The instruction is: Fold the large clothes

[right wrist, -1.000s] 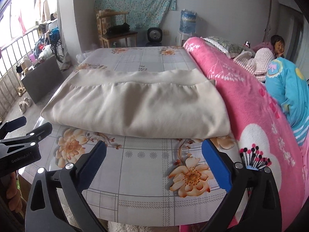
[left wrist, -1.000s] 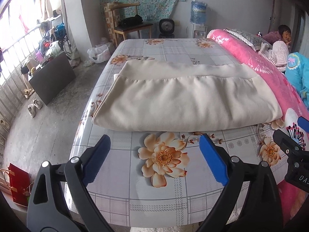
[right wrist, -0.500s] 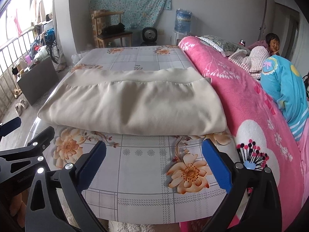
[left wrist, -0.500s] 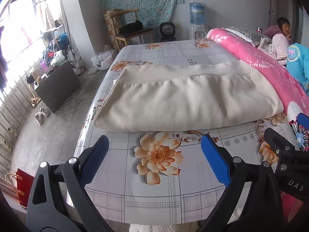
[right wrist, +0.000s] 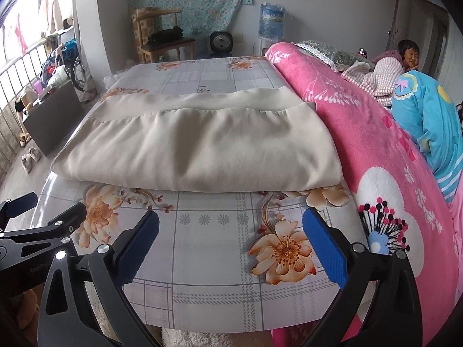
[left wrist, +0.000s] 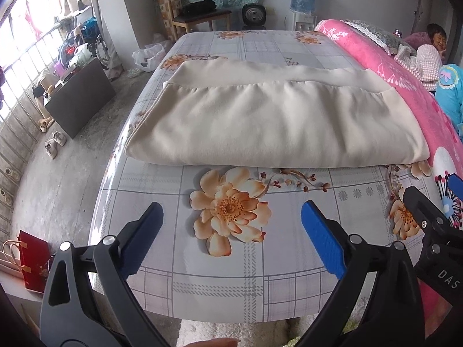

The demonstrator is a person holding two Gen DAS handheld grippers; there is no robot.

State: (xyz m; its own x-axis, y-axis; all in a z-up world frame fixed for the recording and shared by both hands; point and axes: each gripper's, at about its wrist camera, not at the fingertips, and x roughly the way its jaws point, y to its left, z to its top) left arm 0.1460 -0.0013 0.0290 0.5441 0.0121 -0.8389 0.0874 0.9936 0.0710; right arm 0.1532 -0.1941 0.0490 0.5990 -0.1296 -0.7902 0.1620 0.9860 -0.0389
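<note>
A large cream garment [left wrist: 275, 121] lies folded flat across the floral bed sheet [left wrist: 220, 260], its banded hem toward the far side; it also shows in the right wrist view [right wrist: 202, 147]. My left gripper [left wrist: 231, 237] is open and empty, held over the near part of the bed, short of the garment's near fold. My right gripper [right wrist: 231, 240] is open and empty, also short of the near fold. The right gripper's tip shows at the right edge of the left wrist view [left wrist: 428, 225], and the left gripper at the left edge of the right wrist view [right wrist: 37, 231].
A rolled pink blanket [right wrist: 376, 150] runs along the bed's right side, with a blue blanket [right wrist: 428, 121] and a reclining person [right wrist: 405, 57] beyond. The floor [left wrist: 58, 173] drops off left of the bed, with a dark box [left wrist: 78, 98], shoes and a red bag [left wrist: 31, 263]. A chair [left wrist: 196, 11] stands behind.
Both grippers have drawn back slightly toward the near edge of the bed and stayed open. The garment has not moved.
</note>
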